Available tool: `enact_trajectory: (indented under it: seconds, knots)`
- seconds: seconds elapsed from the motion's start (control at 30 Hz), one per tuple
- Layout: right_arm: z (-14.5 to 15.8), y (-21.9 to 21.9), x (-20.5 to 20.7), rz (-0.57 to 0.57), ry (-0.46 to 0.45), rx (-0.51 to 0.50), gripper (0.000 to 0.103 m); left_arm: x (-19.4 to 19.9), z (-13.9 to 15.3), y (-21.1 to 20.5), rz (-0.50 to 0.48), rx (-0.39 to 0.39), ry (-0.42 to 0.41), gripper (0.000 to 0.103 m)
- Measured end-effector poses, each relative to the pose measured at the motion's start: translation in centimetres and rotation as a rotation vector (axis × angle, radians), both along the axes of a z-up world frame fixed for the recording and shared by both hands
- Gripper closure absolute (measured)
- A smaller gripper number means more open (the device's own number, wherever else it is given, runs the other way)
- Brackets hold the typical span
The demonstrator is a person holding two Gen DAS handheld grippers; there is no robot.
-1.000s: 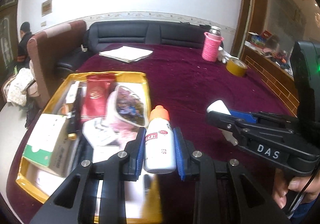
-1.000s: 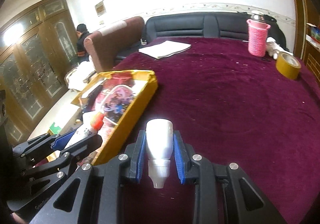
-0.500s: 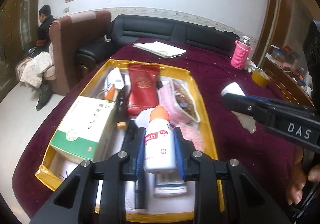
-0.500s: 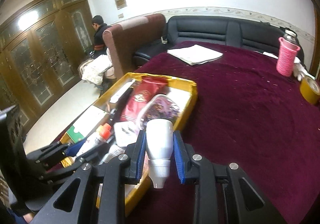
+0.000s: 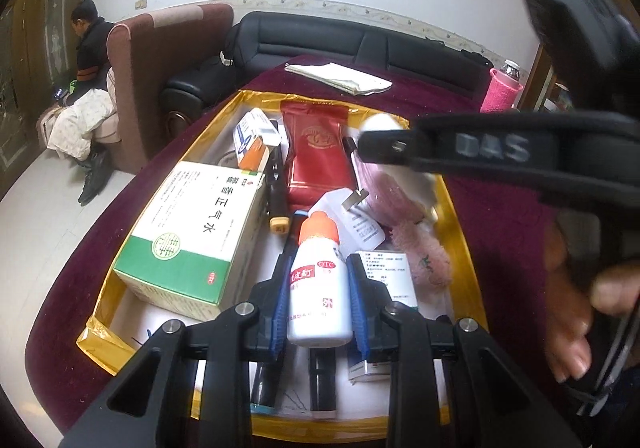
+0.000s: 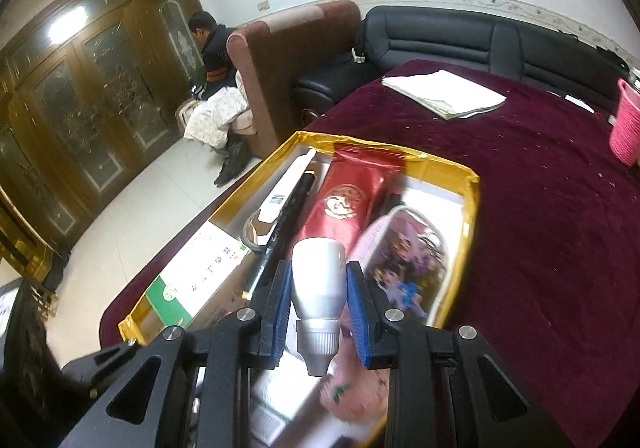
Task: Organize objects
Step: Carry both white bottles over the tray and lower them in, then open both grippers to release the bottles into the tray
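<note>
Both tongs are now over the gold tray (image 5: 454, 207); a sec ago the right one was well off to the side over bare maroon cloth, w/ the tray at its left. The left has swung in too, from the tray's near edge to above its middle. My read: both bottles are at the drop-off, so release into the tray is the next step; nothing set down yet.

Left tongs (image 5: 318, 300) clamped on the orange-cap bottle (image 5: 318, 288), cap pointing away, blue pads tight on both sides. It hangs above the tray's near half, right of the green box (image 5: 192, 236). Right tongs (image 6: 318, 298) clamped on the white bottle (image 6: 318, 276), nozzle toward the camera, hanging above the tray's near right part, over the pink pouch (image 6: 404, 260).

Left view only: the right tongs crossing above the tray's far right, w/ the white bottle's base poking out, plus the person's hand (image 5: 568, 288) on the grip. Also the small orange/blue box (image 5: 252, 135), a white plug and the leaflet at the tray's near end. Right view only: the pouch's printed front, the white strip w/ barcode along the tray's left wall, the worktop (image 6: 540, 228) bare right of the tray. Red packet (image 5: 316, 155) shows in both. The tray is crowded; free floor looks to be mostly at its near end.
</note>
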State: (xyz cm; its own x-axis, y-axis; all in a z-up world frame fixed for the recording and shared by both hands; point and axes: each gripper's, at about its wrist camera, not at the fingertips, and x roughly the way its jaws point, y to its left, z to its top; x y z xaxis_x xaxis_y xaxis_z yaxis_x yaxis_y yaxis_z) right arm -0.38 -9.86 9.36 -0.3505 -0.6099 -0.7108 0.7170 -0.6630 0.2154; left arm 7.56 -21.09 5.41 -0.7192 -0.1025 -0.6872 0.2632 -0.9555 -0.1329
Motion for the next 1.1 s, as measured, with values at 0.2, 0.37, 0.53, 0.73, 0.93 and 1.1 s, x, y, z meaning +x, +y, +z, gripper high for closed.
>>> enact_trajectory:
  seconds: [0.2,0.37,0.53,0.73,0.93,1.1]
  knots:
    - [-1.2,-2.3,-0.8,0.012,-0.005,0.030,0.073,-0.1,-0.6,-0.2,0.001,-0.003,-0.018,0.077]
    - [-1.8,-3.4,-0.9,0.015,0.009,0.054,0.073,-0.2,-0.8,-0.4,0.001,0.004,-0.023,0.077]
    - [-2.0,-4.1,-1.2,0.014,0.031,0.066,0.073,-0.4,-1.0,-0.8,0.009,0.011,-0.029,0.077]
    - [-2.3,-4.8,-1.4,0.018,0.030,0.080,0.073,-0.7,-1.1,-0.9,0.008,0.013,-0.035,0.077]
    - [-2.5,-5.5,-1.8,0.018,0.032,0.085,0.073,-0.9,-1.4,-1.0,0.010,0.015,-0.047,0.077]
    - [-2.8,-5.9,-2.2,0.018,0.022,0.090,0.073,-1.2,-1.6,-1.0,0.017,0.011,-0.065,0.077]
